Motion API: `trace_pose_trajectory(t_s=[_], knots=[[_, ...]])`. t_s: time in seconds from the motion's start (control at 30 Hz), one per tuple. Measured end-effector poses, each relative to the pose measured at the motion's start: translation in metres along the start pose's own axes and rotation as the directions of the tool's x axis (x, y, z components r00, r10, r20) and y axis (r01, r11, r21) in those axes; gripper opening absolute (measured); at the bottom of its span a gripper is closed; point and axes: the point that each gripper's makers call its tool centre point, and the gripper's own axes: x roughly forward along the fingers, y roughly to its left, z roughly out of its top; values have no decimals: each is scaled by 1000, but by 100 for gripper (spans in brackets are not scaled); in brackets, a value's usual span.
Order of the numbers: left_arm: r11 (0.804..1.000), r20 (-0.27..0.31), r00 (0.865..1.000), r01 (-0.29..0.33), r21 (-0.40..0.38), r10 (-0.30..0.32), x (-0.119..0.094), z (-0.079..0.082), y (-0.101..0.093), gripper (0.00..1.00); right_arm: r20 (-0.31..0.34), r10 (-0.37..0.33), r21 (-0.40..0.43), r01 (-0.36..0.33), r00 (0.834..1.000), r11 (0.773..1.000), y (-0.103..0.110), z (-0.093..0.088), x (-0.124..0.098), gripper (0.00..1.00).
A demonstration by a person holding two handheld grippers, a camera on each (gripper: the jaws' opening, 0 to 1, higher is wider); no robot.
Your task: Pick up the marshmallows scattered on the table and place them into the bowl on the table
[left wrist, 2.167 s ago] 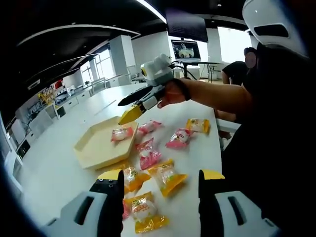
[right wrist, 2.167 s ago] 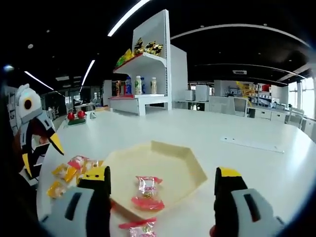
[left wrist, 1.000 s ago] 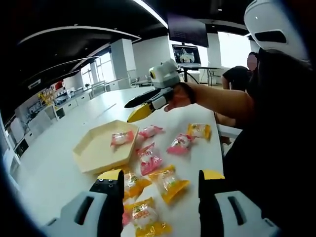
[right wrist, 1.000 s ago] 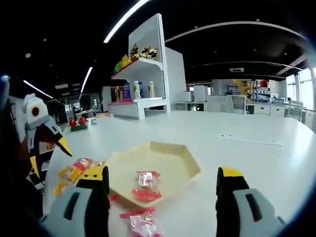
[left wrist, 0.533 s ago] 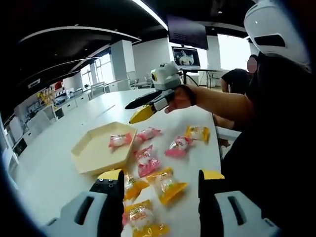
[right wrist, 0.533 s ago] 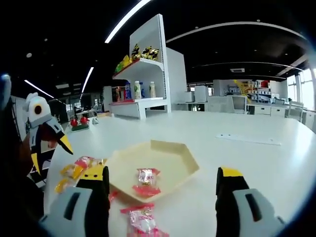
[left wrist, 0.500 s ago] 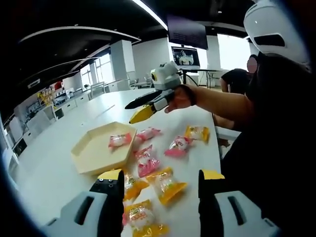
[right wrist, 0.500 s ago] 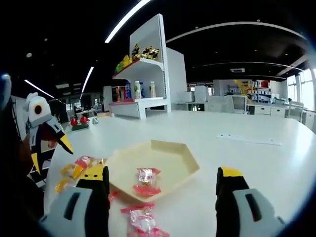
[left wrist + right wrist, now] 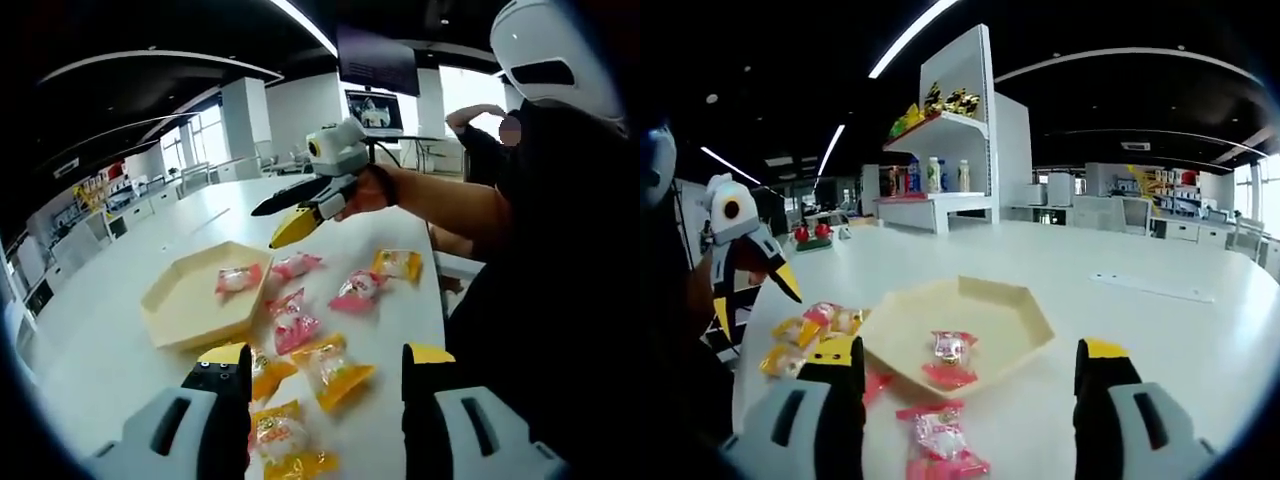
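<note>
The bowl (image 9: 958, 335), a pale hexagonal tray on the white table (image 9: 1160, 330), holds one pink-wrapped marshmallow (image 9: 949, 360); in the left gripper view the same bowl (image 9: 190, 300) lies far left with that sweet (image 9: 236, 279) inside. The rest lie loose on the table to its right: a pink one (image 9: 295, 265) just beside the bowl's rim, a second pink one (image 9: 293, 322) nearer, a third pink one (image 9: 358, 291) further right, a yellow one (image 9: 398, 264) far right, and three yellow ones (image 9: 335, 368) close to the left gripper (image 9: 325, 400). The left gripper hangs low over these near sweets with its jaws set wide and nothing between them. The right gripper (image 9: 970, 395) is likewise spread wide and empty, held above the table just short of the bowl, with a pink sweet (image 9: 938, 438) lying between its jaws on the table below. Judgement: the task is at an early stage, one sweet in and about seven out; the step in hand is the approach for the next pick. The next move calls for lowering a gripper squarely over one wrapper, closing on its body rather than its crimped end, then carrying it over the rim and releasing. The wrappers look slippery and light, so a shallow grip may let one slide.
</note>
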Motion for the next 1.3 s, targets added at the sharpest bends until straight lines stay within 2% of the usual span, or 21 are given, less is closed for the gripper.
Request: trace_pose_trajectory(t_s=[0.27, 0.53, 0.7, 1.3], knots=[[1000, -13, 1000, -14, 6, 14, -3, -1, 5, 60, -10, 3, -8, -3, 1000, 1000, -1, 1, -1, 85], [1000, -18, 1000, -9, 8, 9, -3, -3, 3, 60, -85, 45, -34, -48, 995, 998, 12, -16, -1, 87], [1000, -21, 1000, -9, 8, 10, -4, -4, 4, 60, -148, 72, -35, -78, 986, 996, 18, -28, -2, 86], [1000, -19, 1000, -10, 0, 10, -5, -7, 2, 60, -194, 94, -33, -103, 976, 994, 24, -41, -2, 84]])
